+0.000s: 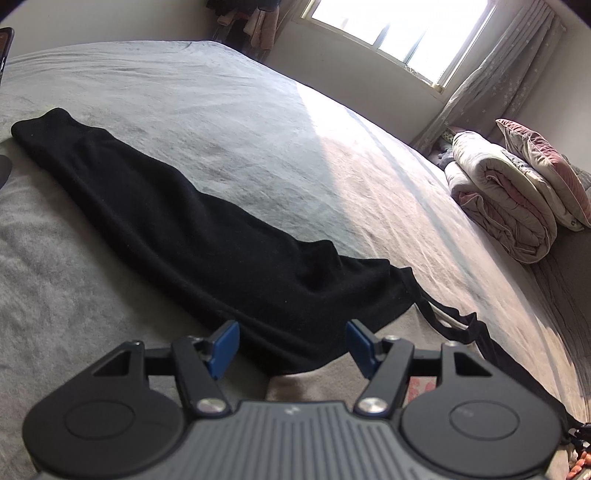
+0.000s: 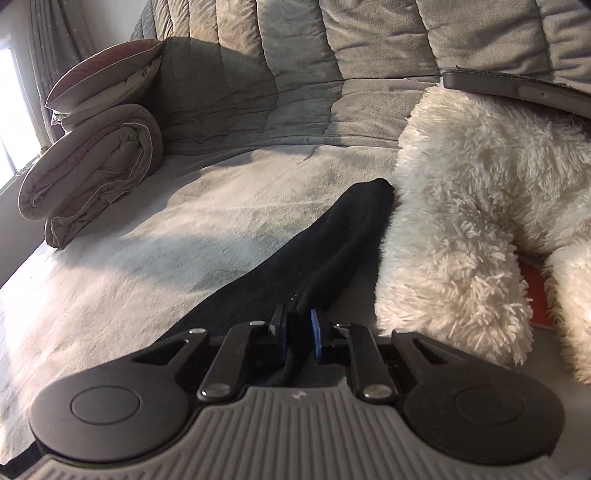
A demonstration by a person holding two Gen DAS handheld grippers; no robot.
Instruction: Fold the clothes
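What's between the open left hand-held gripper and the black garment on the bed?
Nothing visible. The left hand-held gripper hangs open right at the near edge of the long black knit garment on the grey bed cover; the right hand-held gripper is shut on the cloth.

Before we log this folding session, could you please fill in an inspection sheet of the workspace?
Surface: grey bed cover, sunlit patch near window side.
Job's things: black garment laid out long on the bed, drawstrings trailing.
Clutter: rolled quilt with pillow on top; white fluffy item.
Grippers: left claw open at garment's edge; right claw shut on black garment.
Cables: nothing seen.
Surroundings: window, curtain.
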